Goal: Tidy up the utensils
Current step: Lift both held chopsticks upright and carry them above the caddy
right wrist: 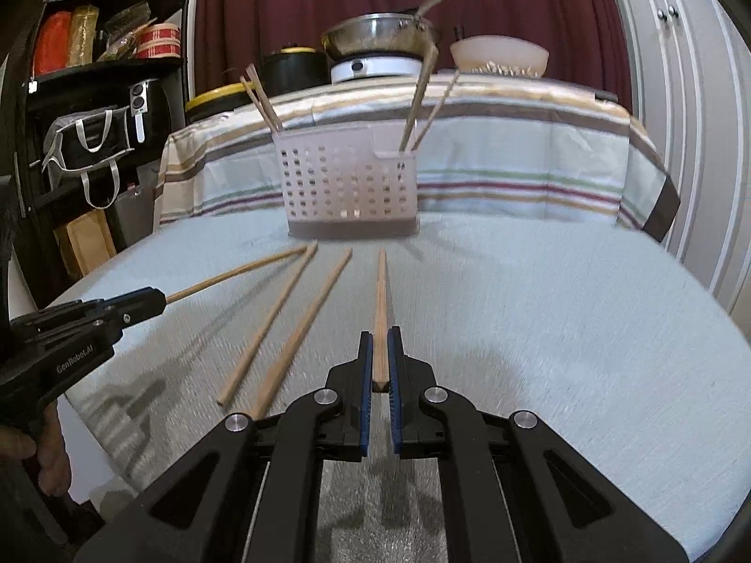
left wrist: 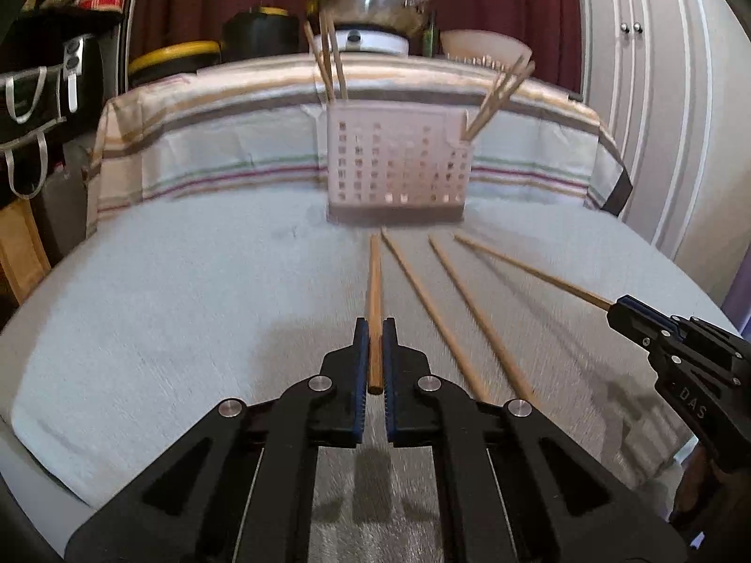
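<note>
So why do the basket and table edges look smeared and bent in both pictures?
Left wrist view: basket smeared by motion blur, while the left hand-held gripper stays sharp. Right wrist view: basket less blurred; the fisheye lens bows the table edge.

My two grippers, the left gripper point(left wrist: 374, 328) and right gripper point(right wrist: 380, 335), are black with blue pads. Each chopstick point(left wrist: 374, 291) I see is light brown wood. The basket point(right wrist: 347, 183) is pale pink. The table cloth point(left wrist: 187, 309) is pale grey-blue; along its far edge a striped cloth point(right wrist: 516, 164) shows tan, brown, green and maroon bands.
</note>
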Available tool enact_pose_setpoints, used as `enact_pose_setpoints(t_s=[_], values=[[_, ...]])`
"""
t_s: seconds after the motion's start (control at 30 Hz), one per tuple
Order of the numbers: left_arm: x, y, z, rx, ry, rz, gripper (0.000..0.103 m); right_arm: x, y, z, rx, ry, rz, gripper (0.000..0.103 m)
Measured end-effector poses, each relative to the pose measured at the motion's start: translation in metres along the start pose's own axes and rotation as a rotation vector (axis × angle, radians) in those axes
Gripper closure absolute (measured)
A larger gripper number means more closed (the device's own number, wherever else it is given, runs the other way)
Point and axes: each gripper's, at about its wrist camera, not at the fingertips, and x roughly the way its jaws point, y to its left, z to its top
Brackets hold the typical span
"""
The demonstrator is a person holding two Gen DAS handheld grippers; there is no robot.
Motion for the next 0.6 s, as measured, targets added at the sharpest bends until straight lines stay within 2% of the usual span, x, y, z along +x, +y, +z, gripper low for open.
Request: enact_pose_setpoints(t_s=[0.37, 0.6], values=[[-0.03, 0.013, 0.039, -0.026, -0.1, 0.017, 0.097, -0.025, 0.004, 0.039, -0.021, -0.095, -0.001, 0.096], [-0.035, 0.028, 0.067, -0.065, -0.093, 0.005, 0.097, -0.03, 0.001, 0.068, -0.01, -0.122, 0.017, 0.096]])
